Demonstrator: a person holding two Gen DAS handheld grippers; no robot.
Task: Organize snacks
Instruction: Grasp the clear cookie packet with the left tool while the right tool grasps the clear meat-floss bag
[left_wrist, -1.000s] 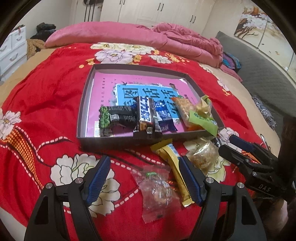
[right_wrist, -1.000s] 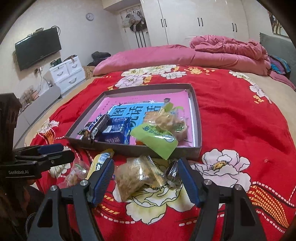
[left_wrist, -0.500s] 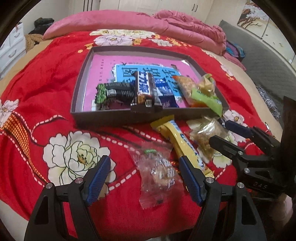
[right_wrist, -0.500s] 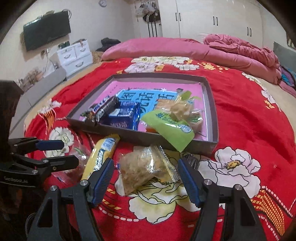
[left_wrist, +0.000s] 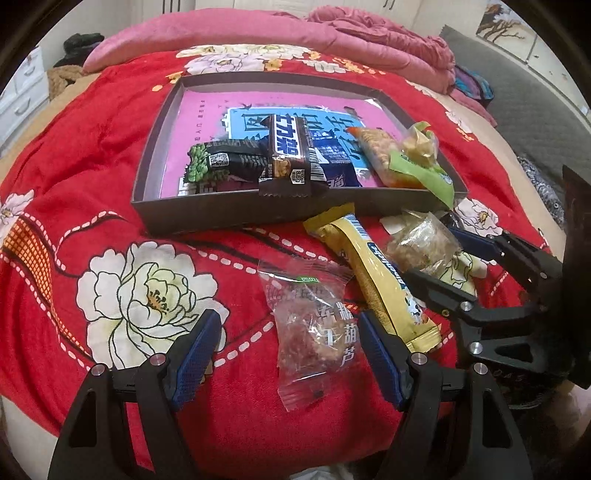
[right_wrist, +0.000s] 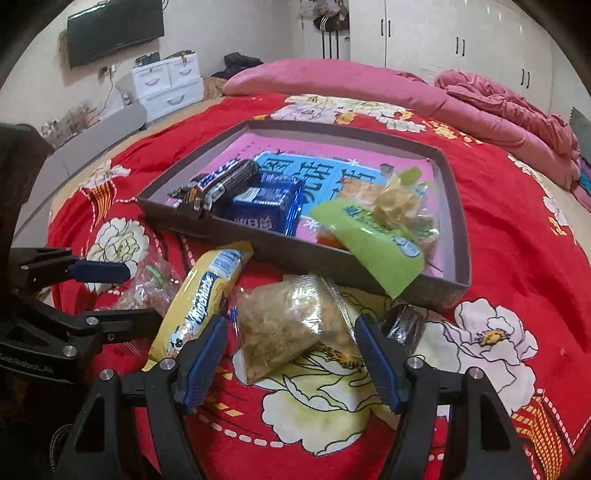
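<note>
Both tools stand released, jaws parted, nothing pinched. The left tool (left_wrist: 290, 347) hangs over a crinkly clear candy packet (left_wrist: 314, 328); the right tool (right_wrist: 291, 349) straddles a clear pouch of crumbly snack (right_wrist: 291, 325). A glossy yellow bar (right_wrist: 201, 299) lies between the two packets. All three rest on the bed's red floral blanket (left_wrist: 110, 122), just outside the near edge of a shallow cardboard tray (left_wrist: 155, 122) holding foil-wrapped bars. Beyond lie a pink quilt (right_wrist: 332, 79), white wardrobes and a wall television.

I saw a bed under a red floral blanket (right_wrist: 517, 240), a pink quilt (right_wrist: 369, 85) heaped at its head, white wardrobes (right_wrist: 443, 37) behind, a wall-mounted television (right_wrist: 114, 29) and white drawers (right_wrist: 166, 81) beside it.
</note>
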